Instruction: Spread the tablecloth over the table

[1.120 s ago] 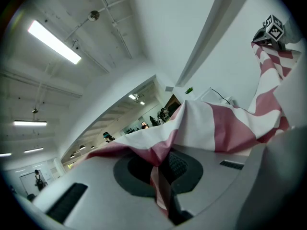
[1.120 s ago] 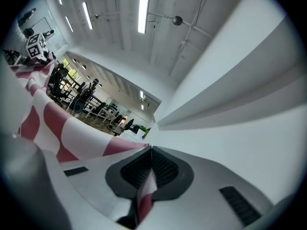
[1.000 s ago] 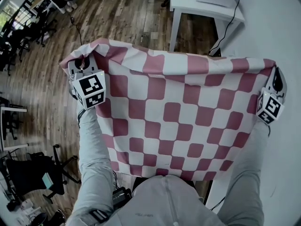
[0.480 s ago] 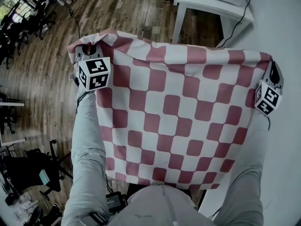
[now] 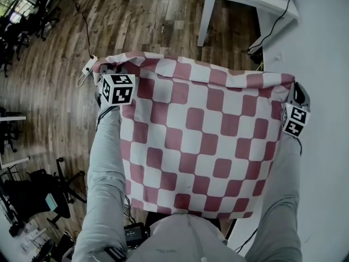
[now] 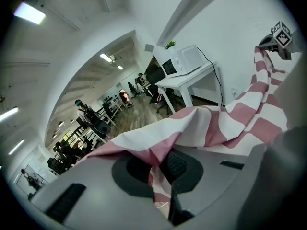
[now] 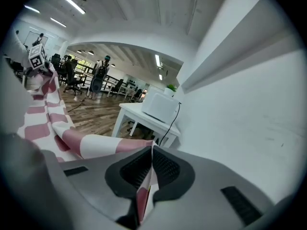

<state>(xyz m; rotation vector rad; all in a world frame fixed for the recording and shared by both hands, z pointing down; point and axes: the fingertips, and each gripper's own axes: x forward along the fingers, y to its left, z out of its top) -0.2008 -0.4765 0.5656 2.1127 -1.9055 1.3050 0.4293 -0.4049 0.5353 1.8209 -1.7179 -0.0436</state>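
Fingers of left gripper (image 6: pixel 160 163) and right gripper (image 7: pixel 150 169) clamp the cloth (image 5: pixel 202 146) corners; its edge spans between them, sheet hanging below.

The pink-and-white checked fabric tablecloth (image 5: pixel 202 146) is held open in the air as one broad sheet. Pattern: rounded pink squares on white, set in staggered rows.

Upper left corner: clamped between the closed jaws of the left claw (image 6: pixel 160 169), with fabric bunched over the pads.

Upper right corner: clamped edge-on between the closed jaws of the right claw (image 7: pixel 149 169).

The top edge runs between the two claws, slightly slack and rolled over. The sheet falls from that edge toward the person's body. Its lower edge hangs free and wavy.
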